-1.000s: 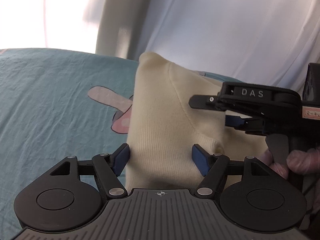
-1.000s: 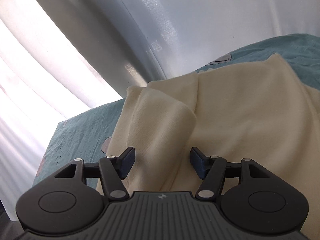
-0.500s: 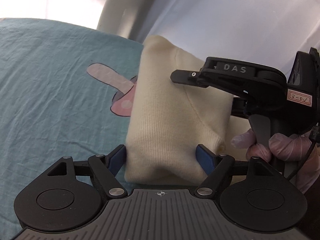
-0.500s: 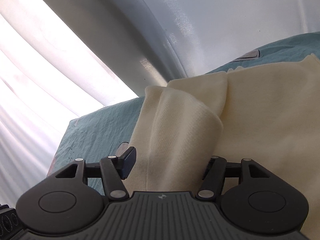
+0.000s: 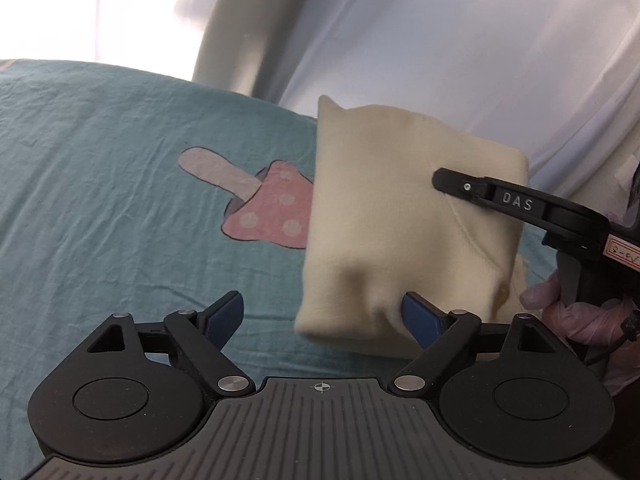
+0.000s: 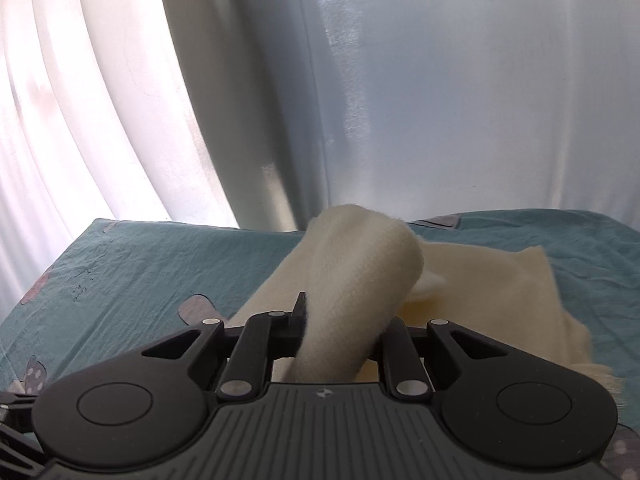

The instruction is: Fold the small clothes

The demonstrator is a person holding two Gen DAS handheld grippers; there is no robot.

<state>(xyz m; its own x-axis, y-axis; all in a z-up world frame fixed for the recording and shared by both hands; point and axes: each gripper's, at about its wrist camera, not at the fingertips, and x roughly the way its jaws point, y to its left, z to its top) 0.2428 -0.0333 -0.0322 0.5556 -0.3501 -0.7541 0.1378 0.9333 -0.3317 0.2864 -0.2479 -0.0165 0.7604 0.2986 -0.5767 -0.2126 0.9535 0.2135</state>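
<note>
A rolled fold of the cream garment (image 6: 352, 280) is being pinched by the right claw (image 6: 340, 320) above the teal bedsheet (image 6: 140, 264).

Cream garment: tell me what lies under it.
Under the cream garment lies the teal sheet; its mushroom print runs beneath the cloth's edge. The rest is covered.

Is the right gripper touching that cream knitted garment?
Touching. The right wrist view shows the right gripper closed on a fold of the cream knitted garment.
</note>
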